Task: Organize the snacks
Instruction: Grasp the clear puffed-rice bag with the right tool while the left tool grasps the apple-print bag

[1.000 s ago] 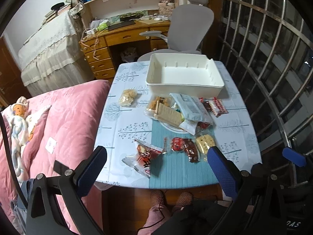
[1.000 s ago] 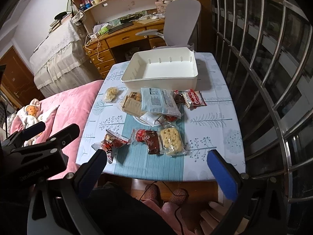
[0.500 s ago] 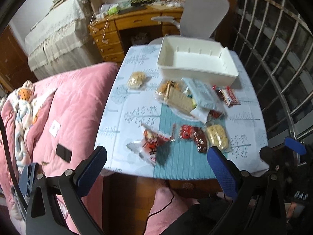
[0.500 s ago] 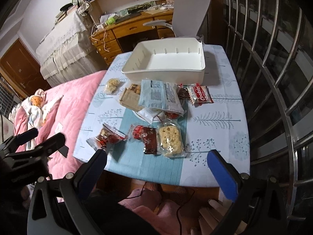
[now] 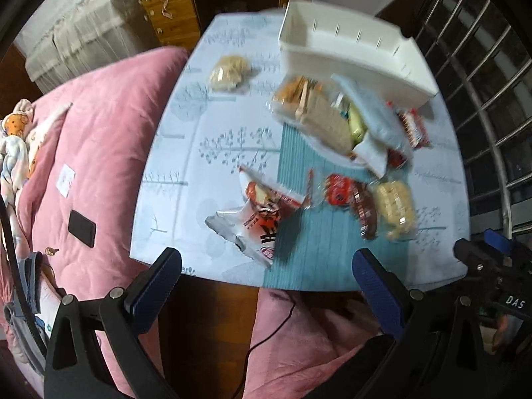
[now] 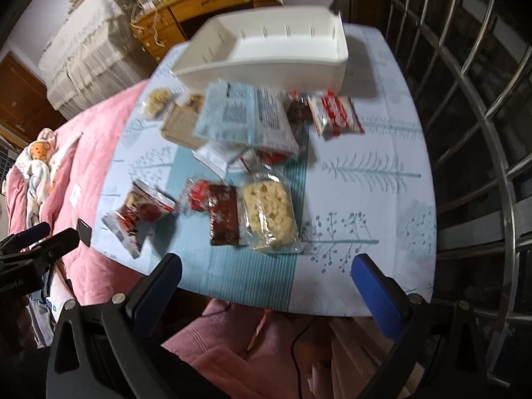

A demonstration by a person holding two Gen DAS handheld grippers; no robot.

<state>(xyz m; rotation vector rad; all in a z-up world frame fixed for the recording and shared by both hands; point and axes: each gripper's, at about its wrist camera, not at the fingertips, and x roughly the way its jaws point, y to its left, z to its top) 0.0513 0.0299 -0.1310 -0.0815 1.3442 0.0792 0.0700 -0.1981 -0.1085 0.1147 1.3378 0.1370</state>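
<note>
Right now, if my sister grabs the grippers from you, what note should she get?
Left gripper: open, holding nothing, hanging over the near table edge.
Right gripper: open, holding nothing, also at the near edge.
White bin: far end of the table, nothing in it.
Snacks: all on the table. Red-and-white packet near left, yellow rice cake and dark red bar near middle, a pile in front of the bin, red wafer pack beside it.
Done: nothing sorted.
Left: move every snack into the bin.

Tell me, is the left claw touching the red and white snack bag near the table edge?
Apart. In the left wrist view, the left claw hangs open before the table edge, short of the snack bag.
</note>
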